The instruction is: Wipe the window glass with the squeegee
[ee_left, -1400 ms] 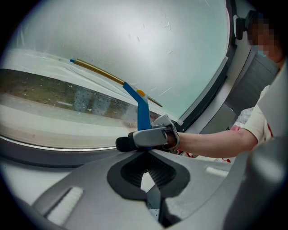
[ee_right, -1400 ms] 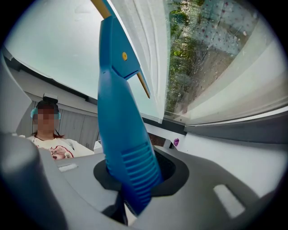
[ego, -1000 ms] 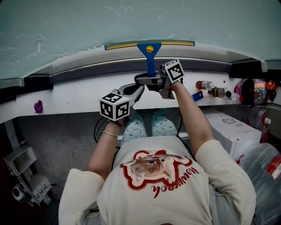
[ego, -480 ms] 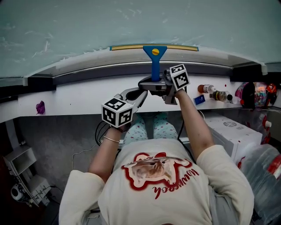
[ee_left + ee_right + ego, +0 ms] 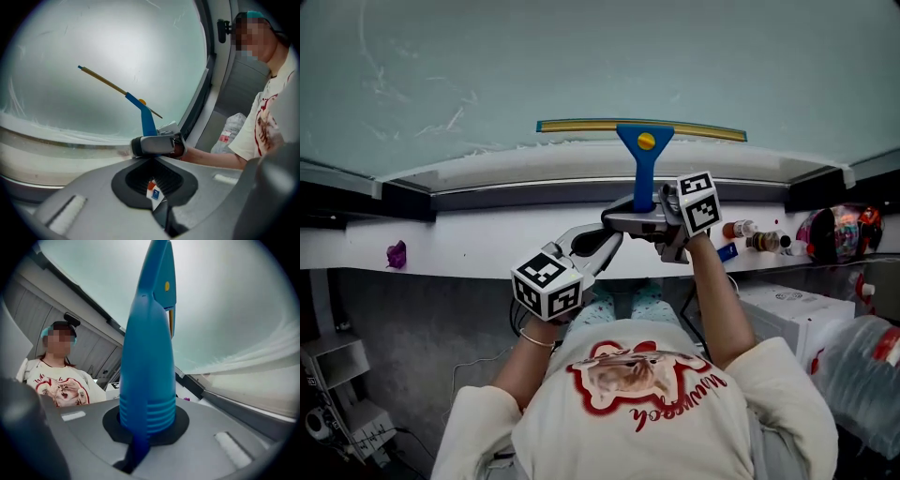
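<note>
While on the glass [image 5: 581, 56], squeegee [image 5: 645, 155] higher.

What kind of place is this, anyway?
Probably a lived-in room beside a big window: the window glass, a white sill with small bottles on it, and a plastic bag below.

red cursive across your shirt [image 5: 667, 405], lower centre of head view, too warped to read, lone black E on white box [image 5: 114, 386], lower left of right gripper view

Soft daylight through window glass [image 5: 581, 56]; fisheye edges vignetted.
</note>
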{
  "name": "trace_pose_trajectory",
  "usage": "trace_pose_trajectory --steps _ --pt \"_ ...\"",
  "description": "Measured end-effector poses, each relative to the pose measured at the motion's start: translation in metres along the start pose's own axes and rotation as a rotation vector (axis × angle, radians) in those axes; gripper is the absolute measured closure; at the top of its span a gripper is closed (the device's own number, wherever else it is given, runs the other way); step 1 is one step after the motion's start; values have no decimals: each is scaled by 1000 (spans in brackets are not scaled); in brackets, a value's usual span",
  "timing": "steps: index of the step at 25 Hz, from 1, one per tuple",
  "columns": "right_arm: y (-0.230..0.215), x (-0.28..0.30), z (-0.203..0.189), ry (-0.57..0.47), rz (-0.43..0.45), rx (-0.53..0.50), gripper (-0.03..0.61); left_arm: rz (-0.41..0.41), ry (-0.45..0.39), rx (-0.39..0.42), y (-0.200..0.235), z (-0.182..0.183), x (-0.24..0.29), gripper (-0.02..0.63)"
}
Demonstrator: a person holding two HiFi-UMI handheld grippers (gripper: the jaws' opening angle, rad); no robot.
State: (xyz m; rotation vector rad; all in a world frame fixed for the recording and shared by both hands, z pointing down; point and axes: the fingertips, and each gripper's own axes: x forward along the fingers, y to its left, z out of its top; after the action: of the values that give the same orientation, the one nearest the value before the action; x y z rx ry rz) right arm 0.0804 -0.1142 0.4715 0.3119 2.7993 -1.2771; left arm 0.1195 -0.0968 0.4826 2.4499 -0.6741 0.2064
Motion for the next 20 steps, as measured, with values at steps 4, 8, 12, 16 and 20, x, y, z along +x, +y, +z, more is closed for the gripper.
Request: trace_pose_trajectory --steps 4,8,12,16,20 --pt "39 36 20 39 -18 -150 565 -8 -61 99 -18 29 -42 612" --pt "66 66 34 76 -11 -247 565 37 -99 200 -26 49 -73 612" --pt "92 87 24 123 11 -264 565 121 -108 205 -44 46 -99 612" --pt "109 103 15 217 34 -302 565 216 -133 204 -54 47 -118 613" --pt "122 124 27 194 100 -305 565 251 -171 249 -54 64 -143 612"
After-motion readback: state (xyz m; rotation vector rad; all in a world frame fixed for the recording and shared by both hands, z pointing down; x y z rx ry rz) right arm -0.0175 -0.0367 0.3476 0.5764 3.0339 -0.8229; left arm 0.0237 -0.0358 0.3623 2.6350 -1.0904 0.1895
